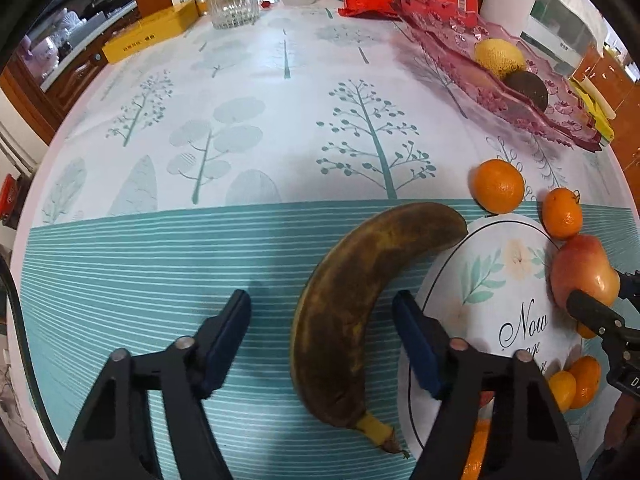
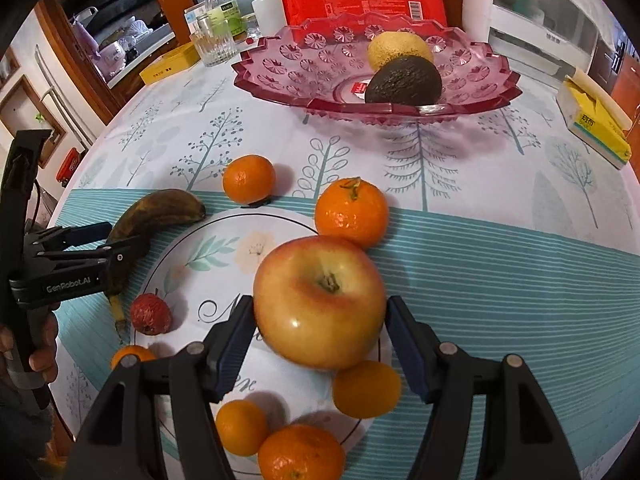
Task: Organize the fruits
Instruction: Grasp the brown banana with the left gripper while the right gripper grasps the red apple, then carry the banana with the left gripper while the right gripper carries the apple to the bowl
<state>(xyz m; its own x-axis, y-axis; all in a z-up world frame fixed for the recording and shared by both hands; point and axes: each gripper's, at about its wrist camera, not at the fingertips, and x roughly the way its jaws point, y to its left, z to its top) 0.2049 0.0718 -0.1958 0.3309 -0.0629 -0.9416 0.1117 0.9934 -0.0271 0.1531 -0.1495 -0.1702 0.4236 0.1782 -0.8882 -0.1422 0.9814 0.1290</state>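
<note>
- Here the apple (image 2: 320,300) sits on the printed round mat (image 2: 224,256), between the fingers of the right gripper (image 2: 320,346); the blue pads flank it at its widest part, and I cannot tell whether they touch the skin or stand just off it.
- The banana (image 1: 360,312), dark brown and very ripe, lies on the striped tablecloth (image 1: 140,264) just beside the mat, stem toward the camera; the left gripper (image 1: 322,344) is spread wide around its middle, with clear gaps on both sides.
- Mandarins ring the apple: one (image 2: 352,218) touches it at the far side, another (image 2: 366,388) is tucked against its near side, and more lie near the mat's front edge, plus a small red fruit (image 2: 151,314) to the left.
- The pink glass bowl (image 2: 288,60) stands well apart at the back, already holding a lemon (image 2: 394,50) and an avocado (image 2: 404,82); it is likely the destination.
- Risks, as I judge them: lifting the apple could nudge the touching mandarins and send them rolling toward the table edge.
- A round, glossy apple held only at its equator may slip or rotate.
- The overripe banana may bruise or split under a firm squeeze.
- Both grippers work close together and could collide.
</note>
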